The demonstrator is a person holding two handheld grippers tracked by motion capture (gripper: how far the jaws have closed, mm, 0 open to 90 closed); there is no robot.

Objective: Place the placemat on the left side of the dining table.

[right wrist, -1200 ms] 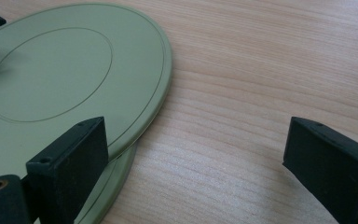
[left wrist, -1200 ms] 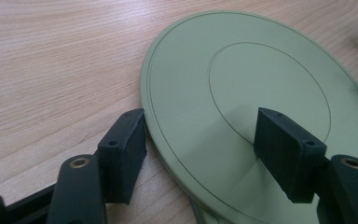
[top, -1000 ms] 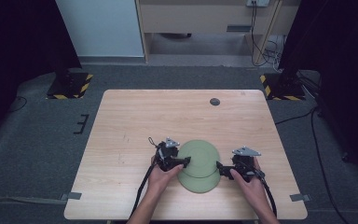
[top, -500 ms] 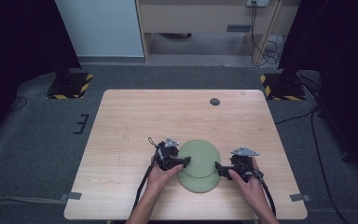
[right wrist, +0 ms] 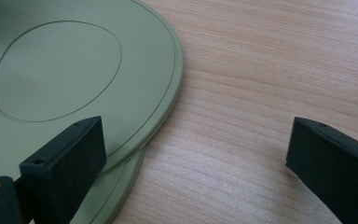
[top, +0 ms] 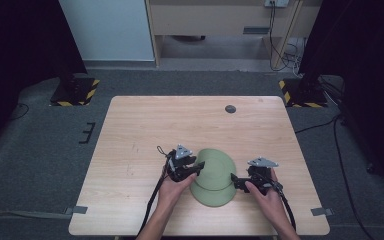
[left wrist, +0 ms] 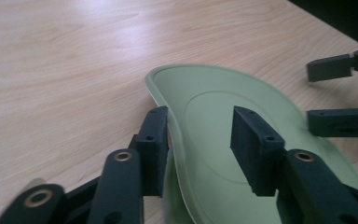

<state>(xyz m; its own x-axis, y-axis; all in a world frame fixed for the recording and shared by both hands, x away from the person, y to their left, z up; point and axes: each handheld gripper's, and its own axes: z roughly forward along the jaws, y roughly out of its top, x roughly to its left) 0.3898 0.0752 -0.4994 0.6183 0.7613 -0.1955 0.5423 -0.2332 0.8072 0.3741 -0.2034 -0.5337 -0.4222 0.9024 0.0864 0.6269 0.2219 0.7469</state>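
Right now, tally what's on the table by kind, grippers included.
Green plates: 2, upper plate overlapping lower plate
Grippers: 2, left gripper with its jaws either side of a plate's rim, right gripper open at the plates' other edge
Small dark round thing near the table's far edge: 1
Total: 5

Bare table [top: 145, 130] left of and beyond left gripper [top: 192, 167]; green plates [top: 215, 175] block gap toward right gripper [top: 237, 181]; small dark disc [top: 230, 109] far ahead.
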